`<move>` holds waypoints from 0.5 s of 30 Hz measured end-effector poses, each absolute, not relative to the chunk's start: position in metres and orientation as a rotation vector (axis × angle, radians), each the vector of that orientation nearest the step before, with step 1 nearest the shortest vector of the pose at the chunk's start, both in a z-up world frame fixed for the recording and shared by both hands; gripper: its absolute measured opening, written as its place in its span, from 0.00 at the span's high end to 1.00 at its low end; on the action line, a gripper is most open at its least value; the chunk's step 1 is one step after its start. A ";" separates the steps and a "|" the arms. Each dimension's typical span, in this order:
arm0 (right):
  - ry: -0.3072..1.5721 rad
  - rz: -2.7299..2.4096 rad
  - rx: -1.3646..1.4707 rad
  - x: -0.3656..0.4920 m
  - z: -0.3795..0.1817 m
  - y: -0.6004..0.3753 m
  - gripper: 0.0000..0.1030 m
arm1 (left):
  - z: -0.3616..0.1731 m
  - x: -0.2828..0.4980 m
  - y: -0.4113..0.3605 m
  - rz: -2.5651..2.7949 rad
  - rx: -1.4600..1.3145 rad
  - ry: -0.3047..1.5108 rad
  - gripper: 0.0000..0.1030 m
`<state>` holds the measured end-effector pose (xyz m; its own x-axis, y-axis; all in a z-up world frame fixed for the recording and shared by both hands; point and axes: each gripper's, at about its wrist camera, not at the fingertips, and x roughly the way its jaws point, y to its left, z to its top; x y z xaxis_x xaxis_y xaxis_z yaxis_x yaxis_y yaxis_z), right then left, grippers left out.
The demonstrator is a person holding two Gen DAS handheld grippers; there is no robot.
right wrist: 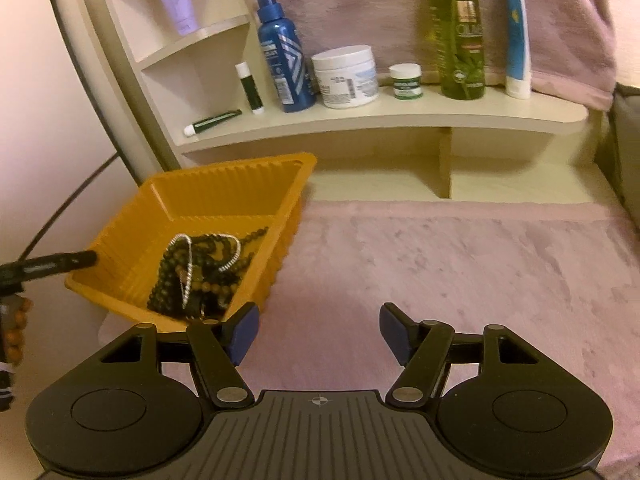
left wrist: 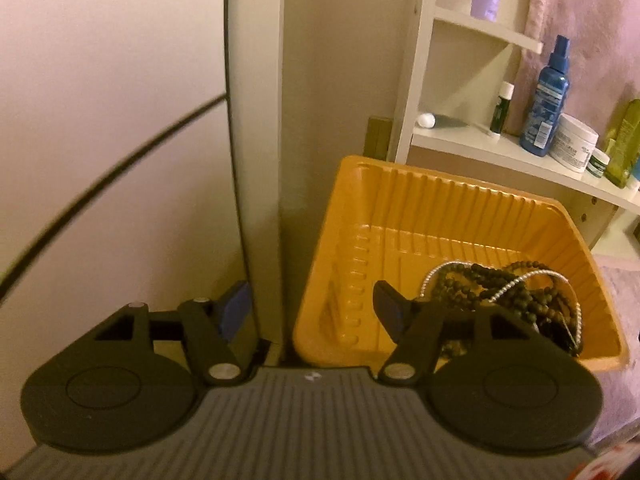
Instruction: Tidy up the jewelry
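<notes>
An orange ribbed plastic tray sits on the pink cloth and holds a tangle of dark bead necklaces with a silver chain across them. My left gripper is open and empty, its right finger over the tray's near left part, its left finger beside the mirror frame. In the right wrist view the tray sits at the left with the beads and chain inside. My right gripper is open and empty above the cloth, just right of the tray's near corner.
A white shelf behind carries a blue spray bottle, white jar, small jar, green bottle, tubes and a lip balm. A mirror frame stands left of the tray. Pink cloth covers the surface.
</notes>
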<state>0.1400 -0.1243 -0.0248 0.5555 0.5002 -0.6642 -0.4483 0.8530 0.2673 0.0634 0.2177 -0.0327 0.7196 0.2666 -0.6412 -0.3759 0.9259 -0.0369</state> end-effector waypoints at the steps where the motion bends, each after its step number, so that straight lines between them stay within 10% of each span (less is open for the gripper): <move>1: 0.810 0.558 0.062 0.138 -0.024 -0.126 0.35 | -0.028 0.059 0.215 0.360 -0.161 0.676 0.37; 15: 0.788 0.476 0.041 0.095 -0.003 -0.173 0.35 | 0.015 0.032 0.085 0.153 -0.080 0.717 0.36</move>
